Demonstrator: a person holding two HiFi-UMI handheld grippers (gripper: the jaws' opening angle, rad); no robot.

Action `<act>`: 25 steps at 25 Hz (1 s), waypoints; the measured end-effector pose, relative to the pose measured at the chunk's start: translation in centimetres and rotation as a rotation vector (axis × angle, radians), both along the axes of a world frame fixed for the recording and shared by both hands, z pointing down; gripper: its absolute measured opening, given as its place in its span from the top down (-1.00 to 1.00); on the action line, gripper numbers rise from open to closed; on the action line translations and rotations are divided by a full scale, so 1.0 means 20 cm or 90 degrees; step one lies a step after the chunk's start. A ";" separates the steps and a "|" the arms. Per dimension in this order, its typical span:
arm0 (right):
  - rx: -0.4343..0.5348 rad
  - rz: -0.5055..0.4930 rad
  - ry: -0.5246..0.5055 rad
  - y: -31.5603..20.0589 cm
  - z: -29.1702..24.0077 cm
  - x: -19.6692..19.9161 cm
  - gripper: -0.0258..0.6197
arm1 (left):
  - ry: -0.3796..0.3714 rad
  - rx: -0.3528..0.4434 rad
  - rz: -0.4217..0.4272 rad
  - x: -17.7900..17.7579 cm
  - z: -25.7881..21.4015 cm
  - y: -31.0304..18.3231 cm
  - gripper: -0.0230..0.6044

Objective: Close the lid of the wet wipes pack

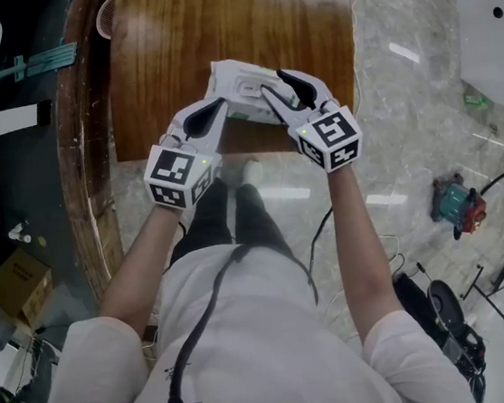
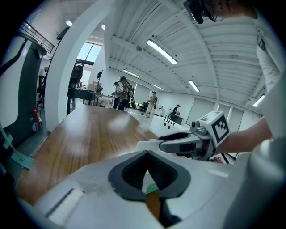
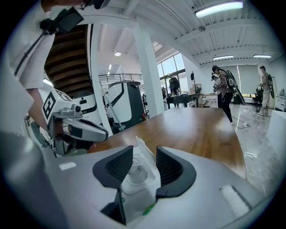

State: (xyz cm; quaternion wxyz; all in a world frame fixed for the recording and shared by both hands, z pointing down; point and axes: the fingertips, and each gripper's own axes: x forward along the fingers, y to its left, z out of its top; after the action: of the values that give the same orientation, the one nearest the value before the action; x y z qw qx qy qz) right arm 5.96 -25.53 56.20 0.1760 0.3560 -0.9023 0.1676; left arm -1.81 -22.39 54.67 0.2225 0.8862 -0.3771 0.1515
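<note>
The white wet wipes pack [image 1: 240,91] is held near the front edge of the wooden table [image 1: 212,27], between my two grippers. My left gripper [image 1: 210,116] is shut on the pack's left edge; in the left gripper view a thin white and green sliver of the pack [image 2: 151,184] shows between the closed pads. My right gripper [image 1: 286,91] stands open over the pack's top. In the right gripper view the raised flip lid [image 3: 142,156] stands between the two pads above the round opening [image 3: 134,173].
The table's front edge [image 1: 254,147] lies just under the grippers. On the floor to the right are a red and teal tool [image 1: 457,204] and cables. A cardboard box [image 1: 16,284] sits at the left. People stand far off in the hall [image 3: 225,91].
</note>
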 end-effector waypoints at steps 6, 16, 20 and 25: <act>0.001 -0.003 0.013 0.04 0.01 -0.01 0.43 | 0.002 0.003 0.001 -0.02 -0.01 0.03 0.92; 0.003 -0.012 0.047 0.13 0.03 -0.05 0.43 | 0.004 0.007 0.009 -0.05 -0.02 0.09 0.92; -0.001 -0.019 0.067 0.17 0.06 -0.06 0.43 | 0.006 0.010 0.012 -0.07 -0.03 0.12 0.92; -0.009 -0.025 0.084 0.20 0.08 -0.10 0.43 | 0.007 0.012 0.011 -0.10 -0.04 0.16 0.92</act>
State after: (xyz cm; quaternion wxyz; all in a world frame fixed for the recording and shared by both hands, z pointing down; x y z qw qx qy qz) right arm 4.05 -21.61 57.85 0.2412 0.3471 -0.8944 0.1465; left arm -3.89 -19.20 53.95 0.2152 0.8921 -0.3699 0.1452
